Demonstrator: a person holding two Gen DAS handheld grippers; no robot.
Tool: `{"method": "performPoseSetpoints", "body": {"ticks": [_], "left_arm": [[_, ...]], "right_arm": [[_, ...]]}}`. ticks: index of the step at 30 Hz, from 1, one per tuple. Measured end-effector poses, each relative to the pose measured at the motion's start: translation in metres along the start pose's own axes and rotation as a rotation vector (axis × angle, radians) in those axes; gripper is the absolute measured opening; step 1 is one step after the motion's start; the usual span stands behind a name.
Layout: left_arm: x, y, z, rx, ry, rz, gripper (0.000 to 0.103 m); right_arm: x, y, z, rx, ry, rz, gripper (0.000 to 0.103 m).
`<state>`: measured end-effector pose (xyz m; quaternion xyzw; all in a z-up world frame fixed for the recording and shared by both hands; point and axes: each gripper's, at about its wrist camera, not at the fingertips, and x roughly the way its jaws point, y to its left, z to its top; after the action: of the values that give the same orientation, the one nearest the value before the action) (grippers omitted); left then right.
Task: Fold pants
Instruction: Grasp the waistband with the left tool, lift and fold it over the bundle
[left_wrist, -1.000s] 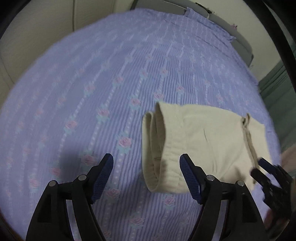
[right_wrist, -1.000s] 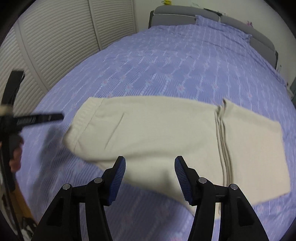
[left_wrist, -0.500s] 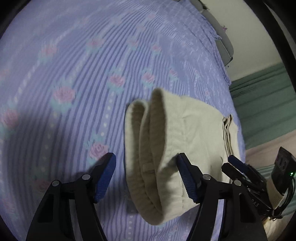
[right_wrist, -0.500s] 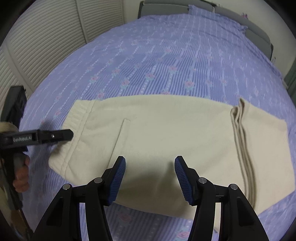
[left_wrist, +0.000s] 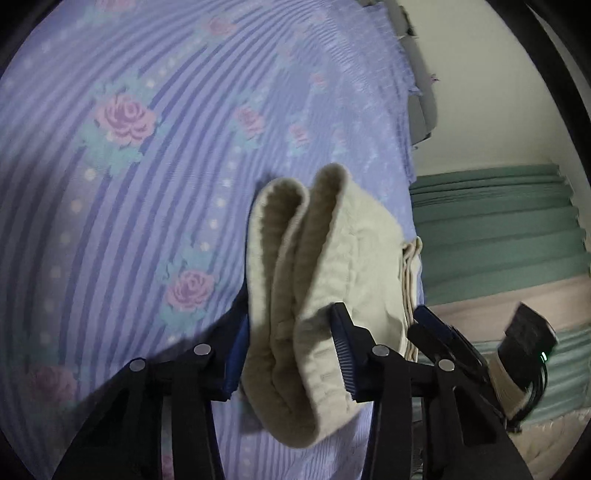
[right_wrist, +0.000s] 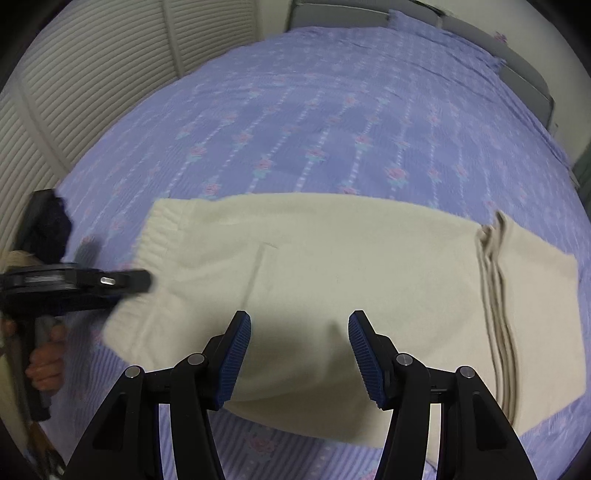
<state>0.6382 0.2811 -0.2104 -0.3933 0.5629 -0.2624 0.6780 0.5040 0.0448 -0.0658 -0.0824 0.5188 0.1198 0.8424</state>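
Note:
Cream pants (right_wrist: 332, 266) lie folded lengthwise on a purple flowered bedspread (right_wrist: 332, 110), waistband at the left, leg hems (right_wrist: 495, 295) doubled over at the right. In the left wrist view the ribbed waistband (left_wrist: 295, 280) bunches up between the blue pads (left_wrist: 343, 354) of my left gripper (left_wrist: 290, 354). Its jaws are closing and both pads touch the cloth. The right wrist view shows that left gripper (right_wrist: 125, 282) at the waistband's near corner. My right gripper (right_wrist: 299, 354) hangs open just above the pants' near edge with nothing pinched; it also shows as the right gripper (left_wrist: 436, 332) beyond the pants.
White louvred doors (right_wrist: 74, 92) stand along the bed's left side. A grey headboard (right_wrist: 517, 74) is at the far end. Green folded bedding or a curtain (left_wrist: 498, 229) lies past the bed's right edge. A person's hand (right_wrist: 44, 362) holds the left tool.
My left gripper came down and forward onto the waistband, tilted, and its jaws narrowed around the cloth. The right gripper drifted slightly closer over the pants at the same width.

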Motion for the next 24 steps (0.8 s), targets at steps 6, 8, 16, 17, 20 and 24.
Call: {"method": "performPoseSetpoints", "body": {"ticks": [6, 8, 16, 17, 20, 24], "left_arm": [[0.002, 0.003, -0.004, -0.123, -0.047, 0.065, 0.044], [-0.004, -0.015, -0.022, -0.069, -0.034, 0.031, 0.042], [0.008, -0.021, -0.022, -0.011, 0.029, 0.053, 0.046], [0.019, -0.014, -0.021, -0.029, 0.050, 0.122, 0.045], [0.013, -0.012, -0.024, -0.065, 0.032, 0.112, 0.042], [0.000, -0.030, -0.034, -0.109, -0.005, 0.161, 0.030]], "right_arm": [[0.004, 0.001, -0.001, 0.016, 0.006, 0.012, 0.057], [0.004, -0.006, -0.001, 0.039, 0.013, 0.023, 0.057], [-0.010, -0.022, -0.004, 0.039, 0.004, 0.002, 0.057], [-0.011, -0.024, -0.004, 0.039, 0.005, -0.009, 0.057], [-0.017, -0.033, -0.004, 0.046, 0.007, -0.028, 0.057], [-0.028, -0.048, -0.005, 0.060, 0.000, -0.051, 0.057]]}}
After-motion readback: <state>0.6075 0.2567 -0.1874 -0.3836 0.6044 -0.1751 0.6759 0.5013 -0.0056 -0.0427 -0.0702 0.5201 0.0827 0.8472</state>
